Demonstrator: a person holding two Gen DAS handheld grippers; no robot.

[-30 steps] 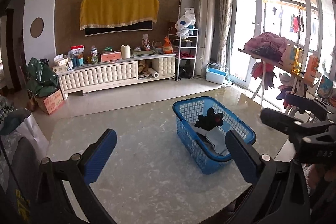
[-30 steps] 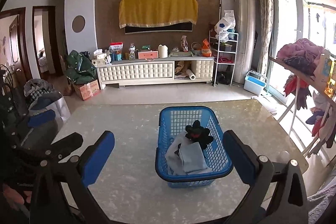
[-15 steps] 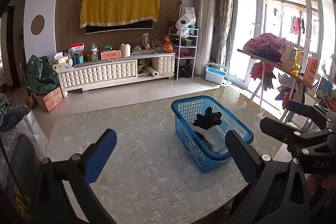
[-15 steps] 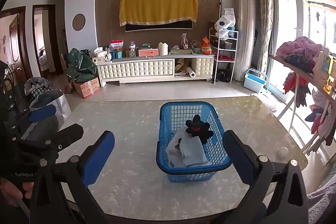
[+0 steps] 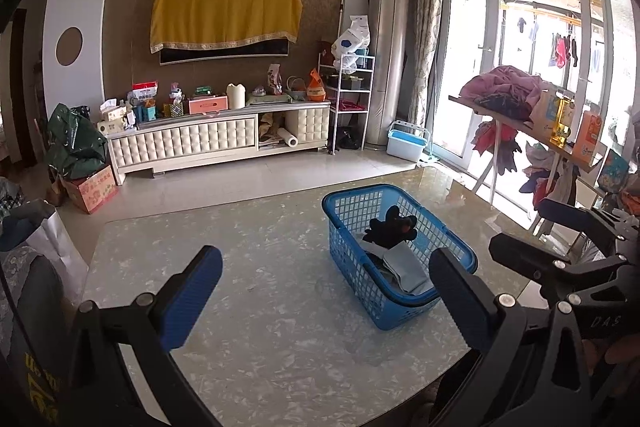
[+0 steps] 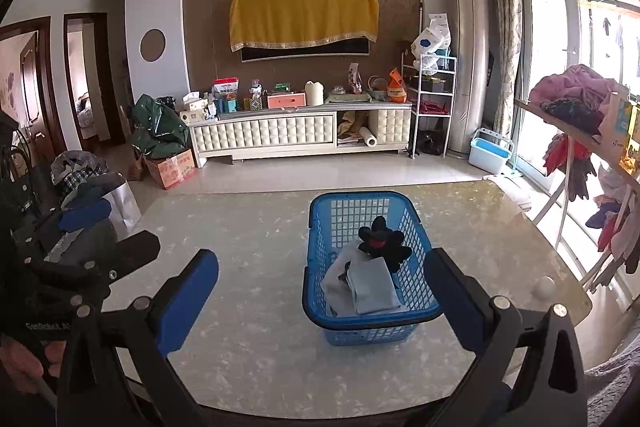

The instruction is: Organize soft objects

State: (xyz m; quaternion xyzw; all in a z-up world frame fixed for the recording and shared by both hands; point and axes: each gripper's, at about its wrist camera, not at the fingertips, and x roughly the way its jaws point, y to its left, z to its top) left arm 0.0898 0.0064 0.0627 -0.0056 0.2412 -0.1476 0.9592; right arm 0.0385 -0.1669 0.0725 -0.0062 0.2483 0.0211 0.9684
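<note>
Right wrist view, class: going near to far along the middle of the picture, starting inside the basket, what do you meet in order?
Folded light-blue cloth → black plush toy → far wall of the blue basket → bare marble table → white TV cabinet → yellow cloth on the wall.

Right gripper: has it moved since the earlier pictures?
Yes. The right gripper has drawn back from the basket: the table's near edge, hidden a second ago, now shows.

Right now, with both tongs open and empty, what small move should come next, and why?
Probably bring the right tongs forward and down toward the black plush toy lying on folded grey cloths in the blue plastic mesh basket. It sits straight ahead, on top and unobstructed; the marble table holds nothing else.
</note>
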